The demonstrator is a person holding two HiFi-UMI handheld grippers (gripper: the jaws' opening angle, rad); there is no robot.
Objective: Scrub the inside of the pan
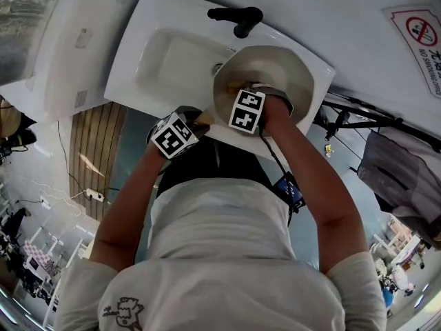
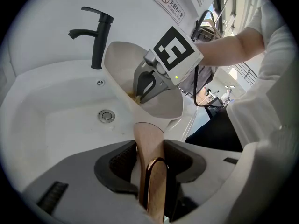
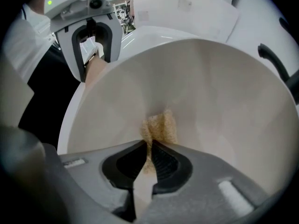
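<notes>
A cream pan (image 1: pixel 279 67) is tilted over the white sink (image 1: pixel 165 64). Its wood-coloured handle (image 2: pixel 148 146) runs between the jaws of my left gripper (image 2: pixel 149 160), which is shut on it. Inside the pan (image 3: pixel 215 92), my right gripper (image 3: pixel 150 155) points down, shut on a small yellow-tan sponge (image 3: pixel 162 126) that presses against the pan's inner wall. In the left gripper view the right gripper (image 2: pixel 142 91) reaches into the pan (image 2: pixel 120 62) from the right. From the right gripper view I see the left gripper (image 3: pixel 96 55) beyond the pan's rim, at the handle (image 3: pixel 95 68).
A black faucet (image 1: pixel 238 16) stands at the back of the sink, close to the pan's far rim. The drain (image 2: pixel 106 115) lies in the basin left of the pan. A no-smoking sign (image 1: pixel 420 36) hangs on the wall at the right.
</notes>
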